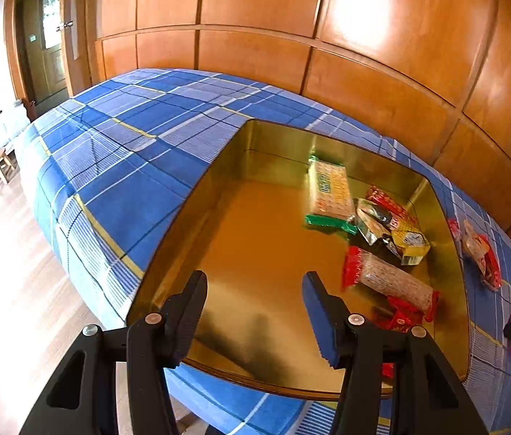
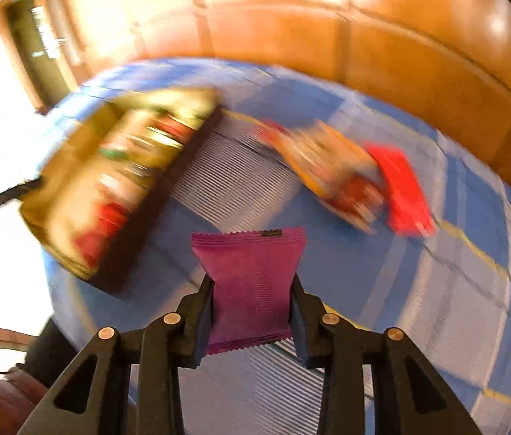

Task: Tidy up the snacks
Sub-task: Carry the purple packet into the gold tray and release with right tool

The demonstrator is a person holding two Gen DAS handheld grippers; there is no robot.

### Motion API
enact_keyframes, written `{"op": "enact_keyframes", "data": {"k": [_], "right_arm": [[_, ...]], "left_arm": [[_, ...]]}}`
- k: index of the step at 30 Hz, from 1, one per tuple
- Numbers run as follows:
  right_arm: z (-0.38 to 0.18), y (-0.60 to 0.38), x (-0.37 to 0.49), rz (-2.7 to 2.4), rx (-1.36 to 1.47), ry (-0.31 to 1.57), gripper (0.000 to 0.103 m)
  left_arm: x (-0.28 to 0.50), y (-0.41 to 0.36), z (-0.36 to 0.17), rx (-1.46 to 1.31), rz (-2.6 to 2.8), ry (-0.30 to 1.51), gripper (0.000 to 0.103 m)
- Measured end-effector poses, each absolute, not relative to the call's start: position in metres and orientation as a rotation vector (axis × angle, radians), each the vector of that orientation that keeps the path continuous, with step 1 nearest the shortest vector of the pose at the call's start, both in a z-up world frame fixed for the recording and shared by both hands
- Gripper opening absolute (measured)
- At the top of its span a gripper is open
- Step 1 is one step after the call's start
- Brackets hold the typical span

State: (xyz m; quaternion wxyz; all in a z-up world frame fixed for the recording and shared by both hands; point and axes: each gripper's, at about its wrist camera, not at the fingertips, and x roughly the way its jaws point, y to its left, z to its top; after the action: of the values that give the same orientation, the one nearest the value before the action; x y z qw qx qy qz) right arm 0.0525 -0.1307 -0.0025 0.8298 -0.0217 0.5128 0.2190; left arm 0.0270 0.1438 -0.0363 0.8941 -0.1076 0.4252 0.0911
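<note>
Left wrist view. Left gripper (image 1: 255,311) hangs over the near end of a gold tin (image 1: 255,246); its fingers (image 1: 186,319) stand spread with nothing between them, only bare tin floor beyond the tips. The tin sits on a bed under a blue plaid cover (image 1: 128,152).

Ahead of the right-hand finger and off to its right, inside the tin, the snacks lie clustered: a green-ended cracker pack (image 1: 329,192) farthest out, a red and yellow pack (image 1: 396,217) against the right wall, a long speckled bar with red ends (image 1: 389,279) just beside the right finger's tip, and a small red pack (image 1: 400,320) nearer still. Further right, outside the tin on the cover, lies one red-edged snack bag (image 1: 480,250).

Right wrist view, background heavily blurred. To the left of the fingers and further out, the tin (image 2: 70,156) shows with smeared contents. Right gripper (image 2: 251,290) has its fingers (image 2: 202,311) pinching a purple packet (image 2: 250,282) by both side edges; the packet stands upright between them, its crimped top clear of the tips. Ahead and to the right of the fingers, on the cover (image 2: 473,290), lie an orange-edged bag (image 2: 328,166) and a flat red packet (image 2: 400,192), touching or overlapping; blur prevents telling which.
</note>
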Motion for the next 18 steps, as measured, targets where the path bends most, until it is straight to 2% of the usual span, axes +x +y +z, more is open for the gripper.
{"op": "enact_keyframes", "data": {"k": [8,15,18], "right_arm": [[0.015,-0.005,0.082,0.735,-0.106,1.052,0.037],[-0.041,0.059,0.099,0.773,-0.151,1.208,0.038],[-0.065,0.064,0.101,0.749,-0.194,1.268,0.042]], "left_arm": [[0.022,0.154,-0.031,-0.233,0.199,0.859,0.055],[0.02,0.165,-0.035,-0.258,0.216,0.867,0.055],[0.02,0.167,-0.036,-0.262,0.216,0.87,0.055]]}}
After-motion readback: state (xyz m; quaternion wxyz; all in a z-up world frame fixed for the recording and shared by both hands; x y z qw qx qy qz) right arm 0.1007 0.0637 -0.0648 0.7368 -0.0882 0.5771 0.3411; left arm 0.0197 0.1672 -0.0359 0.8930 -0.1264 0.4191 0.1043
